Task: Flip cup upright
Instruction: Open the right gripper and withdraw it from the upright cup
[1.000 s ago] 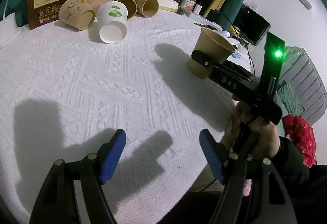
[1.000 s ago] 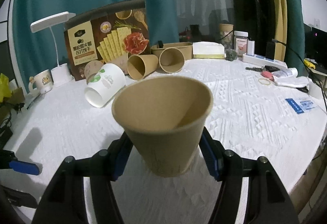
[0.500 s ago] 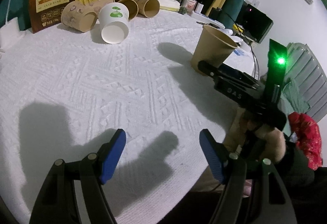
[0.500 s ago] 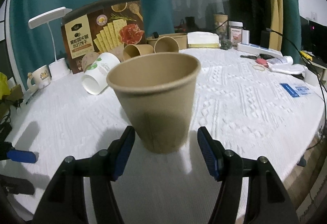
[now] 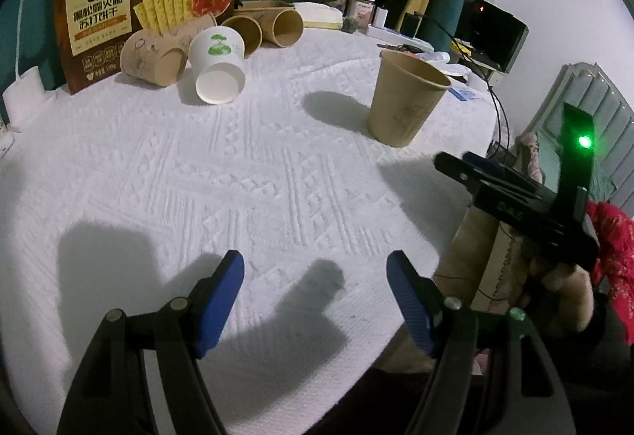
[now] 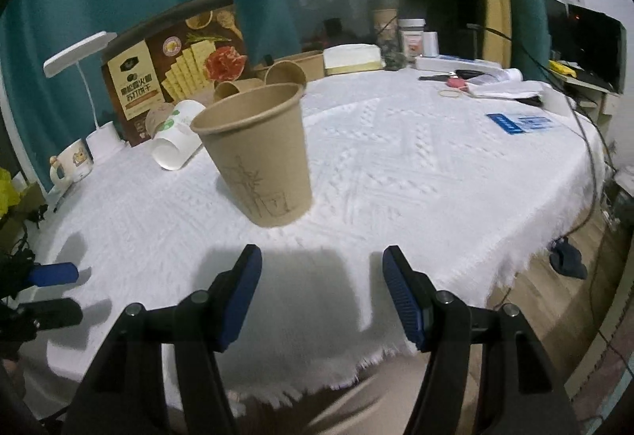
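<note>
A: Right wrist view: right gripper (image 6: 321,290) spread wide, nothing between the pads, hovering over the near edge of the white tablecloth (image 6: 416,165).
B: Cup?
A: Brown paper cup (image 6: 259,153) stands upright on the cloth, mouth up, just ahead of the fingertips and clear of both.
B: Left side?
A: Left gripper (image 5: 315,300) also wide apart, empty, over bare cloth. From there the cup (image 5: 406,102) sits well ahead to the right, apart from everything.
B: Background?
A: White cup (image 5: 217,72) on its side near the far edge, more brown cups beside it, cracker box (image 5: 130,10) standing behind.
</note>
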Demonstrator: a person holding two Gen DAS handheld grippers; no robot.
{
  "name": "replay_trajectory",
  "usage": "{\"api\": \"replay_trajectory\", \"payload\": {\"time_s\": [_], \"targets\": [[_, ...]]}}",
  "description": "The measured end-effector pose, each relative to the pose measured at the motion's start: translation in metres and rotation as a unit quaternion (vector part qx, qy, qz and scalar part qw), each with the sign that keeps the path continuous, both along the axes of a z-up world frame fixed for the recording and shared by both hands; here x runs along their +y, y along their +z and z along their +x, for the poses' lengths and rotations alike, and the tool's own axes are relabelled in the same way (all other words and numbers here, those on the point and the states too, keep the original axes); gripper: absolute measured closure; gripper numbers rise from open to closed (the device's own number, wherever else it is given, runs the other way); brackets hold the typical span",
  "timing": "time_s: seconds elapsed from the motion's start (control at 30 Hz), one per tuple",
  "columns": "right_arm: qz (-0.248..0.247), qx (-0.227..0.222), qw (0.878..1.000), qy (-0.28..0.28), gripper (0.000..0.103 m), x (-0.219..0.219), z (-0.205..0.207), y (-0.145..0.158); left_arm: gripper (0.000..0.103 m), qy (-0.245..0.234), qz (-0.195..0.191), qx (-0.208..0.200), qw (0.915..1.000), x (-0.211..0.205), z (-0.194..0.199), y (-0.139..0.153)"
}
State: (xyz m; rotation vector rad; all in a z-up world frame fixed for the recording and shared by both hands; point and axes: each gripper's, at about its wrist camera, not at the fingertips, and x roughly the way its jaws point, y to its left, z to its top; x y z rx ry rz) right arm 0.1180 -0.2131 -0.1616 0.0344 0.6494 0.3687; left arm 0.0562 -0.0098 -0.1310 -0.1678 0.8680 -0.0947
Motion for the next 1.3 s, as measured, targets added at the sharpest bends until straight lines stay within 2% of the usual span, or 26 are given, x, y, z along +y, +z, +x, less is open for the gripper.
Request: {"api": "replay_trajectory", "payload": {"time_s": [0.37, 0.63, 0.77, 0.9, 1.03, 1.2, 1.3], "targets": [[-0.019, 0.025, 0.999, -0.03, 0.042, -0.035, -0.036, 0.03, 0.029, -0.012, 0.031, -0.034, 0.9989, -0.012, -0.007, 0.027], [-0.018, 0.001, 0.999, -0.046, 0.041, -0.048, -0.052, 0.07, 0.029, -0.027, 0.073, -0.084, 0.9934, -0.026, -0.008, 0.062], [-0.014, -0.025, 0.998, -0.051, 0.039, -0.053, -0.064, 0.096, 0.029, -0.038, 0.071, -0.114, 0.9902, -0.03, -0.011, 0.086], [-0.014, -0.058, 0.997, -0.051, 0.037, -0.055, -0.078, 0.124, 0.029, -0.039, 0.076, -0.148, 0.9852, -0.033, -0.015, 0.111], [-0.023, -0.088, 0.995, -0.05, 0.036, -0.053, -0.087, 0.148, 0.028, -0.034, 0.106, -0.194, 0.9745, -0.038, -0.023, 0.136], [-0.024, -0.123, 0.991, -0.042, 0.034, -0.049, -0.1, 0.18, 0.019, -0.026, 0.102, -0.244, 0.9639, -0.032, -0.034, 0.166], [-0.023, -0.15, 0.988, -0.038, 0.027, -0.044, -0.11, 0.198, 0.015, -0.017, 0.108, -0.273, 0.9557, -0.028, -0.043, 0.18]]}}
